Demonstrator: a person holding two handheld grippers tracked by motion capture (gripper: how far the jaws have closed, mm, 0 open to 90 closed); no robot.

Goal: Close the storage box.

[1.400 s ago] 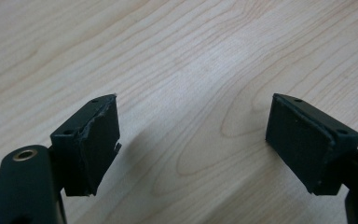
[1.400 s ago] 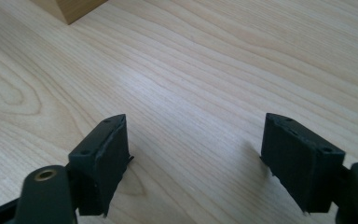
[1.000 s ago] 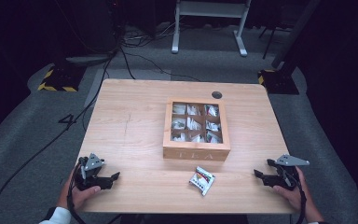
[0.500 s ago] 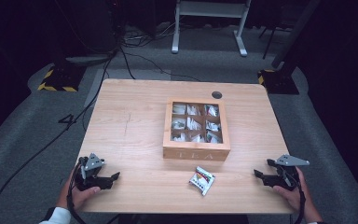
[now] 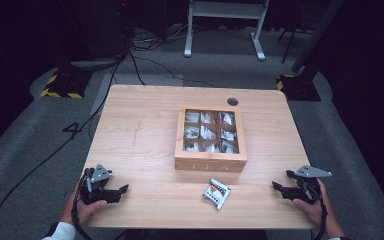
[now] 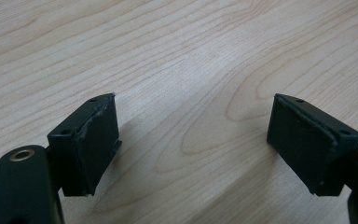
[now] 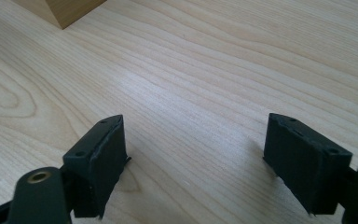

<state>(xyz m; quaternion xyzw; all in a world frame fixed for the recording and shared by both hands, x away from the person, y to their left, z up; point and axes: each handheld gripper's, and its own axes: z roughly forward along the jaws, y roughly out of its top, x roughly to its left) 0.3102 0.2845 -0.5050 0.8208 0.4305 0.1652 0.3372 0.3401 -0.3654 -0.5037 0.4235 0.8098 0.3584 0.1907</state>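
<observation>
A wooden tea box (image 5: 211, 138) with a glass lid stands mid-table, its compartments holding several white tea packets. Its corner (image 7: 60, 10) appears at the top left of the right gripper view. One loose tea packet (image 5: 216, 192) lies on the table just in front of the box. My left gripper (image 5: 121, 192) rests at the near left corner of the table, open, with bare wood between its pads (image 6: 98, 140). My right gripper (image 5: 281, 182) rests at the near right, also open with nothing between its pads (image 7: 105, 158).
The light wooden table (image 5: 140, 135) has a round cable hole (image 5: 232, 101) near its far edge. Beyond it on the grey floor are cables (image 5: 145, 42), a white stand (image 5: 225, 20) and yellow-black striped bases (image 5: 60, 85).
</observation>
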